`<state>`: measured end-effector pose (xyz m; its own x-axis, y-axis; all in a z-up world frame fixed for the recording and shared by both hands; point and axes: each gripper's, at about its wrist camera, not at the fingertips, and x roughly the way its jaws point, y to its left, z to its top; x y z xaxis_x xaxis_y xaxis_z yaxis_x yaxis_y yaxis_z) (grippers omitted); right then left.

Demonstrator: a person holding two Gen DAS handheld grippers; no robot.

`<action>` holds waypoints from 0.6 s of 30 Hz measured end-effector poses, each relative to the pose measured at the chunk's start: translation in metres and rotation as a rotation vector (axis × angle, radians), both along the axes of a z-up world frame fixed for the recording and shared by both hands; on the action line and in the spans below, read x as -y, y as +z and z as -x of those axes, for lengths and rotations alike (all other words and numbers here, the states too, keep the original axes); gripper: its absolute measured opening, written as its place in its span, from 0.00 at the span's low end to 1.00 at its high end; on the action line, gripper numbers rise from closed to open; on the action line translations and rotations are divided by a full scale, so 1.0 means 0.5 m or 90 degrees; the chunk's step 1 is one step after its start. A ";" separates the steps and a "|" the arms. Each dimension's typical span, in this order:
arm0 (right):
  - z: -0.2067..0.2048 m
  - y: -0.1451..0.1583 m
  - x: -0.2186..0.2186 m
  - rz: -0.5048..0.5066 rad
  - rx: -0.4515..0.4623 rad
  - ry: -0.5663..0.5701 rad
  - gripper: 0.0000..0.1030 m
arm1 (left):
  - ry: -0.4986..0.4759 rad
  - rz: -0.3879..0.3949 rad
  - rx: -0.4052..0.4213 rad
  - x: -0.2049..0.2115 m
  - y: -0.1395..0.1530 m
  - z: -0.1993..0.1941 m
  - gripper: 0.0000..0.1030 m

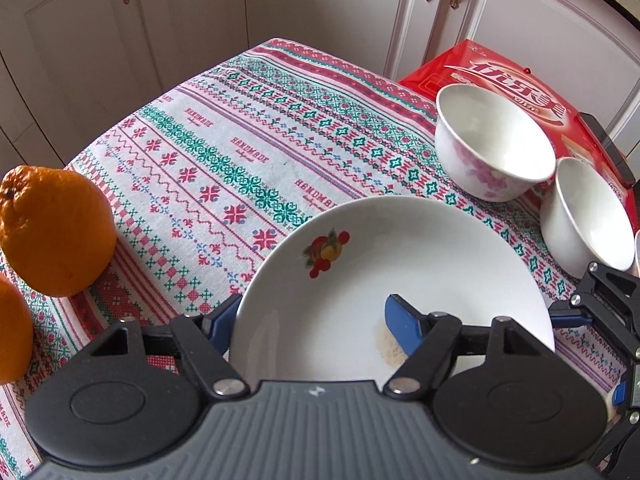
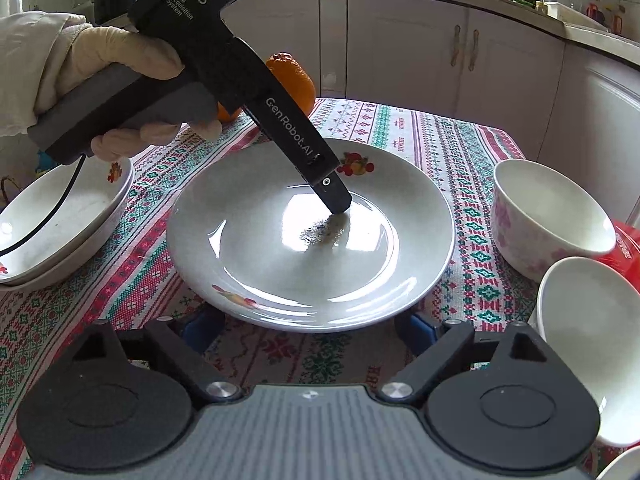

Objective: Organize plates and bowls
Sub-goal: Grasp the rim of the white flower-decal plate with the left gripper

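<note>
A white plate (image 1: 380, 264) with fruit prints lies on the patterned tablecloth; it also shows in the right wrist view (image 2: 280, 248). My left gripper (image 1: 316, 324) is open and straddles the plate's near rim, one blue finger (image 1: 404, 328) inside the plate, the other outside at the left. In the right wrist view the left gripper's finger (image 2: 332, 196) touches the plate's middle. My right gripper (image 2: 308, 328) is open, low at the plate's near edge, fingers partly under the rim. Two white bowls (image 1: 492, 140) (image 1: 588, 216) stand at the right.
A stack of white plates (image 2: 60, 224) sits at the left edge. Two oranges (image 1: 56, 228) lie on the cloth (image 1: 200, 160). A red box (image 1: 512, 76) stands behind the bowls. White cabinets surround the table.
</note>
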<state>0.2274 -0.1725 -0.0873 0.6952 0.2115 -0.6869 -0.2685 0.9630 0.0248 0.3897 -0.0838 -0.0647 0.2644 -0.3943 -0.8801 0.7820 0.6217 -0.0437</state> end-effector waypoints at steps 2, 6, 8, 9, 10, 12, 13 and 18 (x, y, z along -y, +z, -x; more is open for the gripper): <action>0.000 0.000 -0.002 0.003 0.001 0.002 0.91 | -0.001 -0.001 -0.005 0.001 0.000 -0.002 0.73; -0.001 0.002 -0.002 0.004 0.001 0.005 0.91 | -0.008 -0.003 -0.004 -0.001 0.002 -0.001 0.72; -0.001 0.003 -0.002 0.005 -0.001 0.006 0.91 | -0.011 -0.003 -0.004 -0.002 0.002 0.001 0.71; 0.000 0.004 -0.002 0.006 -0.003 0.008 0.91 | -0.012 -0.003 -0.004 -0.003 0.002 0.003 0.71; 0.000 0.004 -0.003 0.007 -0.005 0.010 0.91 | -0.015 -0.004 -0.005 -0.003 0.003 0.004 0.71; 0.003 0.006 -0.003 0.009 -0.007 0.013 0.91 | -0.016 -0.004 -0.006 -0.006 0.003 0.009 0.71; 0.004 0.006 -0.005 0.010 -0.008 0.014 0.91 | -0.016 -0.004 -0.007 -0.008 0.003 0.011 0.71; 0.017 0.013 -0.012 0.022 -0.005 0.026 0.91 | -0.013 0.000 -0.007 -0.021 0.010 0.027 0.71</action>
